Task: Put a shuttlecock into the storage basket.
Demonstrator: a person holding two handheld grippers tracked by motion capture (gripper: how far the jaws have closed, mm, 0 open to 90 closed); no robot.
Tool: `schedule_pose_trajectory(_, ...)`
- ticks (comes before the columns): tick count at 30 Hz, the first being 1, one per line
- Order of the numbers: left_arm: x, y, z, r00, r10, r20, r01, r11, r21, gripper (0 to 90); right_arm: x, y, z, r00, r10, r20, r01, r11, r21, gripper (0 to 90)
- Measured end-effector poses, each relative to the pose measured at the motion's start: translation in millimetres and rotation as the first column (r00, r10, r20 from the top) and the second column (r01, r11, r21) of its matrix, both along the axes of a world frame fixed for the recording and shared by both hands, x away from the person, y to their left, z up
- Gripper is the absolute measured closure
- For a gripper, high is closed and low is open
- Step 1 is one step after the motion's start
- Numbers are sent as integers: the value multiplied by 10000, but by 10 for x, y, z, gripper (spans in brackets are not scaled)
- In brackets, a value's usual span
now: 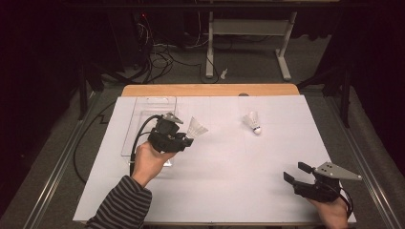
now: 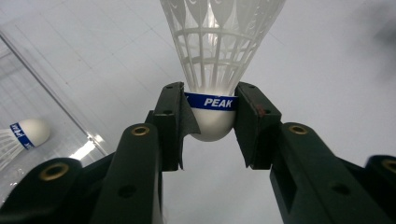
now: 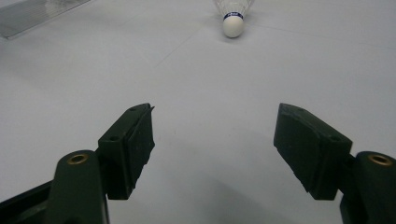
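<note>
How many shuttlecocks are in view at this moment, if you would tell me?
3: one clamped in the left gripper, a second lying in the clear tray, a third on the table ahead of the right gripper.

The high view looks forward and down on the whole white counter (image 1: 224,176) from the person's side. The left gripper view sits close above it, beside the clear tray (image 2: 28,84). The right gripper view looks low across the counter toward what seems the same tray (image 3: 32,14), which all three share.

"PEAK" stood in white letters on the blue band around the white cork of the white plastic-skirted shuttlecock (image 2: 212,100), "PEAK" again, sideways, on the blue band of a second white shuttlecock (image 2: 25,135) inside the clear plastic tray (image 2: 28,74)
</note>
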State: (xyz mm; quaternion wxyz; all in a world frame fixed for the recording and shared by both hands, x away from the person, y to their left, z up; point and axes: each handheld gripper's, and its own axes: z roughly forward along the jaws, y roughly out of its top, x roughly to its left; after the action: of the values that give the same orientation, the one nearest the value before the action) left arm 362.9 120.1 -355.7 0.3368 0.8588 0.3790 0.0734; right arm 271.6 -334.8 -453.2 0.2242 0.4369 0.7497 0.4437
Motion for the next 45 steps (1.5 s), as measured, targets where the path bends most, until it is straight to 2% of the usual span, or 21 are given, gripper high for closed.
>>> schedule_pose_trajectory(21,-20,231,21,9981,607,115,-605,9980,-202,646,0,3,0,10000,5,4,-5,10000,-21,291)
schedule_pose_trajectory(27,-29,280,16,9975,694,133,-692,9975,-151,646,-1,3,0,10000,5,0,-5,10000,-20,291)
schedule_pose_trajectory(39,-48,410,24,9943,1048,194,-1041,9941,-309,646,-1,3,1,10000,4,2,-4,10000,-24,291)
schedule_pose_trajectory(45,-52,471,3,9922,1224,218,-1218,9922,-256,646,-2,5,0,10000,6,-14,-6,10000,-24,291)
